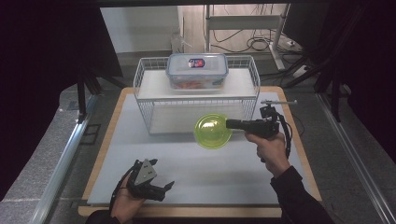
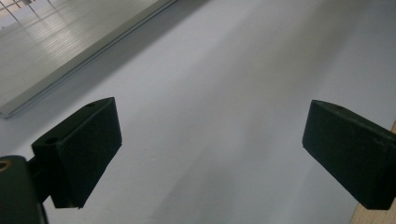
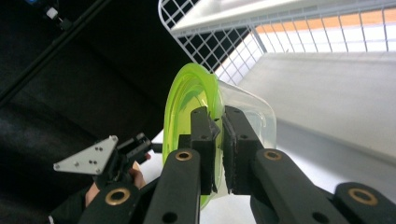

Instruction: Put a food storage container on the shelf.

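Nearest the high camera, at the bottom left, the left gripper (image 1: 150, 183) rests in the person's left hand (image 1: 122, 203) low over the pale grey table mat (image 1: 196, 177), its grey three-cornered plate on top. Its jaws stand wide apart with nothing between them; in the left gripper view the two blocky matt black pads (image 2: 84, 151) frame bare mat.

The right gripper (image 1: 229, 123), held in the right hand (image 1: 269, 148) with a dark sleeve behind it, points toward the left of the high view and is clenched on the rim of a translucent lime-green round plastic bowl (image 1: 213, 131). The bowl hangs above the mat just in front of the white wire rack (image 1: 145, 112), clear of both. It is tipped on edge, so that its round face shows as a full disc to the high camera. In the right gripper view the bowl (image 3: 184, 100) stands nearly upright, rim running top to bottom, one pad inside the rim and one outside. Its green part is glossy and smooth; a clear, colourless curved wall bulges off to one side.

On the rack's flat white top shelf sits a clear rectangular plastic food box with a bluish snap lid (image 1: 197, 70), something orange inside. A small red and blue label marks the lid; its writing is too small to read.
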`<state>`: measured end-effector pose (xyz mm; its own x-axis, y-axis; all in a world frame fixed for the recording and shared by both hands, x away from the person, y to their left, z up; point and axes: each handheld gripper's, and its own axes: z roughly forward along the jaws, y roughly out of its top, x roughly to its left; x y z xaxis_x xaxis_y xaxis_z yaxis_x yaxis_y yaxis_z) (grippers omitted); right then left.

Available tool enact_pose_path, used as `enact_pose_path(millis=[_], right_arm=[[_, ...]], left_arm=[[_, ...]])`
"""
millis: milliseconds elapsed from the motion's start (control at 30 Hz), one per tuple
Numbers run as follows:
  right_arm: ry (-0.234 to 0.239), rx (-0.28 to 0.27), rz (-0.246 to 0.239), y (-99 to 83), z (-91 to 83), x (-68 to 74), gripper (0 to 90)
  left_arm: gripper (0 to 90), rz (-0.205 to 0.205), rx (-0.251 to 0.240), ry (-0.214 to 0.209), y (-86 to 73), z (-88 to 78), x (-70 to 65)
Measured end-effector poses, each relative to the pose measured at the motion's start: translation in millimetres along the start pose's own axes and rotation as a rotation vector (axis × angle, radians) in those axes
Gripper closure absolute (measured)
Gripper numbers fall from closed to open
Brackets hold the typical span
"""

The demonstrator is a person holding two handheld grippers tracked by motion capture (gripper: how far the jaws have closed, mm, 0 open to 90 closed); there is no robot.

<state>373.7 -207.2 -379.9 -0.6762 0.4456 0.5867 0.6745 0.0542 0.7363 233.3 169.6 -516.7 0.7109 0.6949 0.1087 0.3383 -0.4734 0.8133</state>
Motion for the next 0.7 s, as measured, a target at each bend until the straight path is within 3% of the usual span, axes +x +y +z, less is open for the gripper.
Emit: enact_pose_path(millis=[700], right_arm=[[0.027,-0.072,-0.007,53.2,-8.2,16.3,84.4]], left_arm=[[4.3,-0.011,-0.008,-0.003,-0.5,0.4,0.2]])
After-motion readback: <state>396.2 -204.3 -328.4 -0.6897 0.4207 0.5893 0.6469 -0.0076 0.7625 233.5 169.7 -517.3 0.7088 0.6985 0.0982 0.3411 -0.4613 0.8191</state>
